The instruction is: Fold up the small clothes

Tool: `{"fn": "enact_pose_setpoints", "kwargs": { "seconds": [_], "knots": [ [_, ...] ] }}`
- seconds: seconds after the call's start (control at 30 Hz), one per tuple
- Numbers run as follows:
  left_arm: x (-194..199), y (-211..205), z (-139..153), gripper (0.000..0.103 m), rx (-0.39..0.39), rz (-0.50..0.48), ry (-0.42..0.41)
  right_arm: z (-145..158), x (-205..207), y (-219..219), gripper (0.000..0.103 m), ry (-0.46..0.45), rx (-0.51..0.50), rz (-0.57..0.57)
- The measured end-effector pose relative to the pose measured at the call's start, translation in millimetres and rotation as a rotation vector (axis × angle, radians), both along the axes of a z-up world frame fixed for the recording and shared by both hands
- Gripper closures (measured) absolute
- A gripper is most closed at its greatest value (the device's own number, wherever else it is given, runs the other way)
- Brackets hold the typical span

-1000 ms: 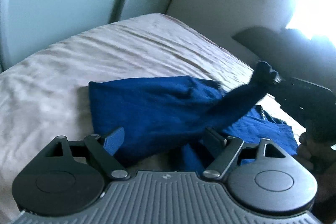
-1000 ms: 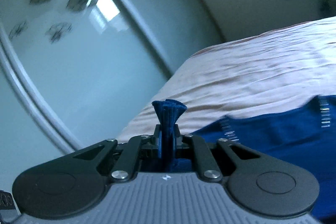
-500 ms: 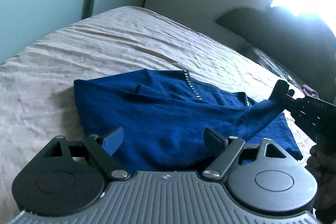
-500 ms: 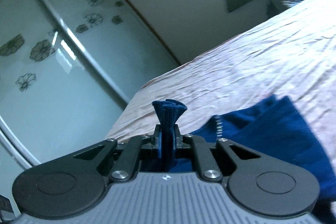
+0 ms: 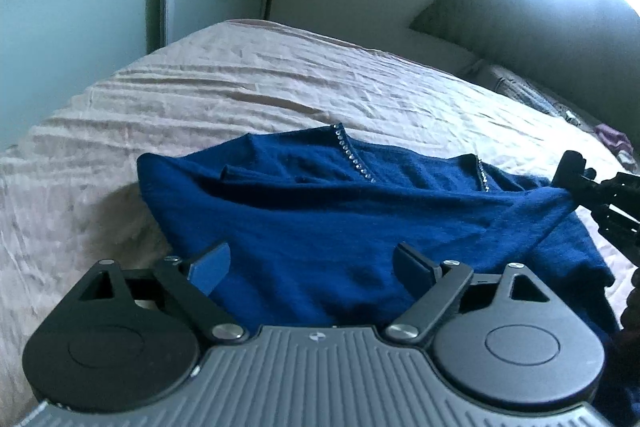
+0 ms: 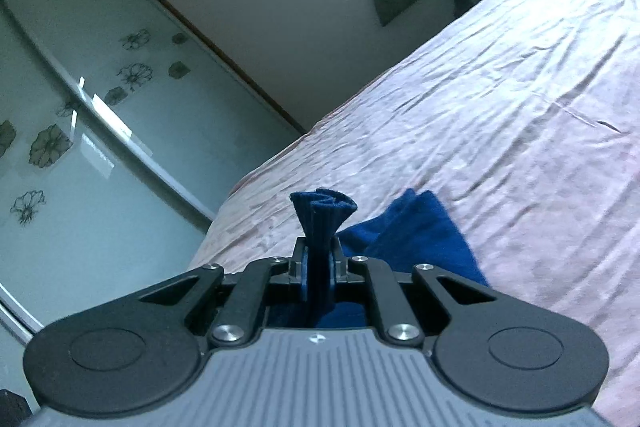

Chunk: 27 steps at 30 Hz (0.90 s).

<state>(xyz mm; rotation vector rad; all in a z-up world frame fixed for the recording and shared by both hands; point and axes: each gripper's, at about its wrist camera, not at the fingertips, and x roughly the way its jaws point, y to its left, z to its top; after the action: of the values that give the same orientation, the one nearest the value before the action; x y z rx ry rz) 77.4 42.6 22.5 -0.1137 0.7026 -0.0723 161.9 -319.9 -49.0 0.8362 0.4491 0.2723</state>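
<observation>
A dark blue knit top with a studded neckline lies spread on the pink bedsheet. My left gripper is open and empty, low over the near edge of the top. My right gripper is shut on a bunched sleeve end of the top. In the left wrist view the right gripper sits at the far right, pulling the sleeve out taut across the garment. Part of the top shows beyond the right gripper.
A wardrobe with frosted flowered sliding doors stands beyond the bed's far edge. A dark headboard and a patterned pillow are at the right. Bare bedsheet lies beyond and left of the top.
The right gripper has carried the sleeve down and to the right, from raised above the top to stretched low across it. The top now lies flatter. The left gripper stayed open.
</observation>
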Motion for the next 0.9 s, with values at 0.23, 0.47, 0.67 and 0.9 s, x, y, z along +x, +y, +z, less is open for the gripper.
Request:
{"fn": "enact_pose_setpoints", "kwargs": {
  "seconds": [0.23, 0.47, 0.67, 0.9],
  "knots": [
    [3, -11, -4, 0.012, 0.043, -0.012, -0.009, -9, -2, -9, 0.093, 0.021, 0.017, -0.015],
    [3, -20, -10, 0.01, 0.07, -0.027, -0.005, -14, -3, -14, 0.092, 0.039, 0.012, -0.017],
    [1, -26, -14, 0.009, 0.097, -0.037, -0.007, -16, -4, -14, 0.092, 0.045, -0.01, -0.015],
    [-3, -32, -20, 0.007, 0.129, -0.06, -0.015, -5, -14, -23, 0.067, 0.102, -0.129, -0.145]
  ]
}}
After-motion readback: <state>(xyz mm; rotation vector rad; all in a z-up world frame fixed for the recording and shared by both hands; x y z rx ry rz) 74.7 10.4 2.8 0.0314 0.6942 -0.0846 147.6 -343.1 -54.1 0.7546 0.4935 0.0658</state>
